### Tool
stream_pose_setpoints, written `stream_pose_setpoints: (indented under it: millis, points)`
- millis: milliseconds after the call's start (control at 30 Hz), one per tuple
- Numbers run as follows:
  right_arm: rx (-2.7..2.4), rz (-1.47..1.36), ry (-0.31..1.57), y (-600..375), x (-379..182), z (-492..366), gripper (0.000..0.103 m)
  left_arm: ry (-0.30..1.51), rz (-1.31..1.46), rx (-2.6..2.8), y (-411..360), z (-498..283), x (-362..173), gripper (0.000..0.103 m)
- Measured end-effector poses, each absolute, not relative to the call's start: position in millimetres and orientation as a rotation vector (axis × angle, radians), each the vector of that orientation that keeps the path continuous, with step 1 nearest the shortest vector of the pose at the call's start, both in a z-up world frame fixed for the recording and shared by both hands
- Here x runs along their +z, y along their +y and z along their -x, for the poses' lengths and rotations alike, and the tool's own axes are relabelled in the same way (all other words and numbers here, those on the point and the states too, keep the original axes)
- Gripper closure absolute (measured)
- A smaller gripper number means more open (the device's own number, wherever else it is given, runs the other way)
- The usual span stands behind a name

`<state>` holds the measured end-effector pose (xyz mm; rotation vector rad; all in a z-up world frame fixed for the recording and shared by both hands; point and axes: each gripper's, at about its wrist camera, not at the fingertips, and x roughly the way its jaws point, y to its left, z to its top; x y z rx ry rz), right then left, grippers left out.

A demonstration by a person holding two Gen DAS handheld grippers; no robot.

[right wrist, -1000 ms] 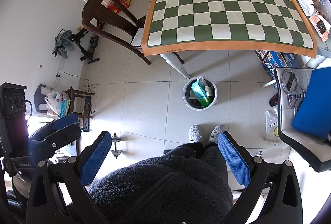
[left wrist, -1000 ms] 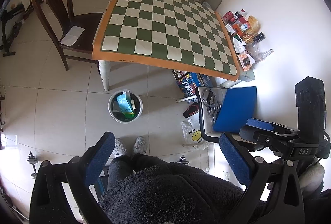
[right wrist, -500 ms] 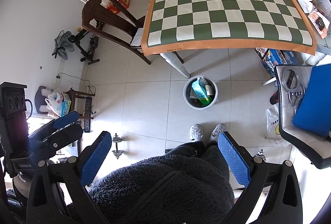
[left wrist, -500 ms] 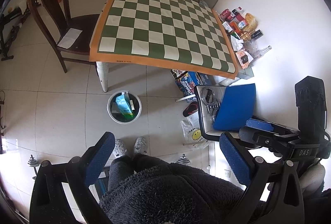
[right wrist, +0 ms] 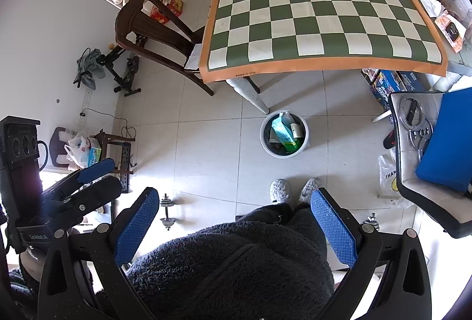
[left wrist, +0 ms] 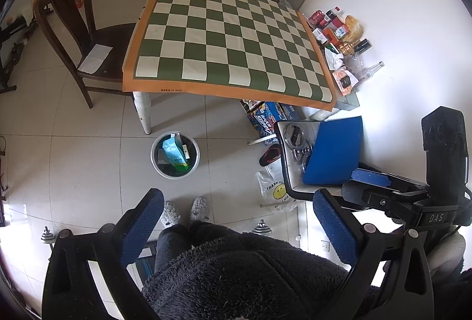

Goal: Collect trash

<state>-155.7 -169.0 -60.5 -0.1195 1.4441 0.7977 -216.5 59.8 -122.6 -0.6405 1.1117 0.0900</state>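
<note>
Left gripper (left wrist: pixel 236 227), blue-padded fingers (left wrist: pixel 141 224) spread wide and holding nothing, raised high above the floor and over the person's dark fleece-clad body (left wrist: pixel 247 269); right gripper (right wrist: pixel 234 227), fingers (right wrist: pixel 330 227) likewise spread and empty, level with its partner; each gripper also visible at the edge of the other's view. Beyond the fingers, the person's grey slippers (right wrist: pixel 280 190) on the pale tiled floor (right wrist: pixel 206 148); farther out, the round white waste bin (left wrist: pixel 153 154), already holding a light-blue and green packet (left wrist: pixel 174 154) and a small white carton, standing beside the near white leg of the green-and-cream chequered counter (left wrist: pixel 224 42). Counter top bare of trash; candidate litter (red cans, packets, a clear glass bottle (left wrist: pixel 373 69)) crowded on the floor at its right edge against the wall. Risks, as judged: from this height a long descent is needed, so a misjudged reach could strike the counter edge or tip the light bin; in the wall-side clutter, the fingers could knock the bottle over, or pinch two items at once; the white chair with blue cushion (left wrist: pixel 336 151) narrows the approach.
</note>
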Motion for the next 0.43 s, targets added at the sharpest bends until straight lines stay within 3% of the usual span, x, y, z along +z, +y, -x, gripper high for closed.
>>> stream_pose_setpoints:
  millis: [433]
  points:
    - [0.796,0.111,1.446,-166.4,-58.0,153.9,0.0,1.111,0.636,0.088,59.3,217.2,-123.3,0.0]
